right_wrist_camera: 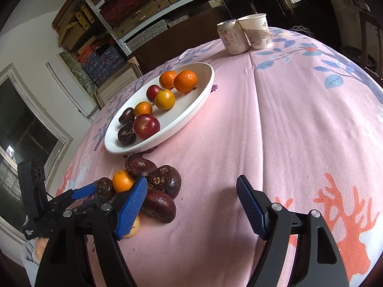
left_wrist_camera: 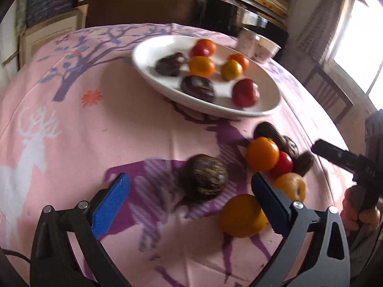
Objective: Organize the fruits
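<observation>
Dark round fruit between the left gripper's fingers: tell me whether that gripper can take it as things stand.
Probably yes: the left gripper is open, the dark round fruit lies between its fingers, nothing blocking it.

Black gripper frames (left_wrist_camera: 190,201) with ribbed blue jaws (silver pivot screws), bare-skinned hand (left_wrist_camera: 361,212), grey sleeve.

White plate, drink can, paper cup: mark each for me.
White plate (right_wrist_camera: 203,88): right wrist view, bare inner wall.
Drink can (right_wrist_camera: 231,38): right wrist view, label front.
Paper cup (right_wrist_camera: 257,30): right wrist view, side wall.
</observation>
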Available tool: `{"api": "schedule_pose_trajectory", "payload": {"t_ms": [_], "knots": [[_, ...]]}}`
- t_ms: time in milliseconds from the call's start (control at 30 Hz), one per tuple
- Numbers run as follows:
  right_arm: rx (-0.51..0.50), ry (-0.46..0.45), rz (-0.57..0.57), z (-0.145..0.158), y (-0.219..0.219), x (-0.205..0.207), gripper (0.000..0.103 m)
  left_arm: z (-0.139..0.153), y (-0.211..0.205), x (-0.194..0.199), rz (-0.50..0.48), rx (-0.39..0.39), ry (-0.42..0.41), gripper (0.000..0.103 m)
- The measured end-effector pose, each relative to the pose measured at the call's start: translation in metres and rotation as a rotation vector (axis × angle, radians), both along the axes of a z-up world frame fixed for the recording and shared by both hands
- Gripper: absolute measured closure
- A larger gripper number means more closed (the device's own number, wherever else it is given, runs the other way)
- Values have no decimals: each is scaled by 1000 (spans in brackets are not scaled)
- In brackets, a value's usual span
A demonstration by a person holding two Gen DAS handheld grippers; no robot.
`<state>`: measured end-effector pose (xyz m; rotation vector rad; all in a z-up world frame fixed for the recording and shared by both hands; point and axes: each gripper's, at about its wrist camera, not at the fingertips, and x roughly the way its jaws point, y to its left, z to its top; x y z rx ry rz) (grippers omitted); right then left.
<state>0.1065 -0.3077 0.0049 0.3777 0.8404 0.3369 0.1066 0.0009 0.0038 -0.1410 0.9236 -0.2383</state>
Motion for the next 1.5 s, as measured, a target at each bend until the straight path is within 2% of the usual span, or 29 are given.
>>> {"api": "schedule_pose_trajectory", "payload": {"t_ms": [67,133,200,333,367,400,433,467,500,600,633,733,767,800,833,900,967,1067,1267,1367,1433,1500], "knots": [[0,-1,2,0,0,0,25,2,15,-1,84,1,-13,5],[1,-4,3,1,0,0,25,5,21,-2,109,-22,-28,5],[0,-3,3,1,0,0,25,3,15,0,112,39,-25,5],[-2,-1,3,1,0,0,25,6,-3,-2,34,98,-55,4],[-2,0,3,1,0,0,25,4,-7,-2,-3,82,-38,4],[-3,1,3,0,0,0,25,-3,-15,0,-51,93,14,4],[-3,2,2,0,0,0,25,-7,-32,-3,-79,221,2,4],[-5,3,2,0,1,0,25,-7,-44,-8,-89,301,-21,4],[-5,4,2,0,1,0,25,-7,-49,-9,-113,313,-18,4],[-5,6,3,0,1,1,25,-11,-38,-3,-96,227,6,4],[-7,5,5,0,1,1,25,-11,-36,-1,-60,249,-1,4],[-4,-10,10,1,1,-1,25,-9,-30,0,-17,237,-24,7],[-5,-15,15,2,2,-1,25,-7,-32,-1,-29,234,-35,12],[-10,-19,19,3,3,-2,27,-6,-36,-2,-52,230,-43,30],[-14,-23,26,3,4,-3,29,-5,-38,-4,-74,220,-45,39],[-18,-26,42,4,7,-4,37,-4,-42,-5,-99,221,-45,40],[-18,-24,56,4,9,-6,41,-3,-38,-6,-102,202,-44,43],[-14,-22,73,5,11,-11,41,-1,-27,-10,-79,141,-35,46],[-23,-11,137,4,20,-15,41,0,-15,-22,-67,103,-35,42],[-24,-11,159,4,24,-16,45,0,-16,-22,-82,87,-33,46],[-36,-15,184,5,30,-17,46,1,-18,-23,-102,74,-36,55],[-42,-13,211,5,35,-19,49,1,-20,-25,-113,68,-36,56]]}}
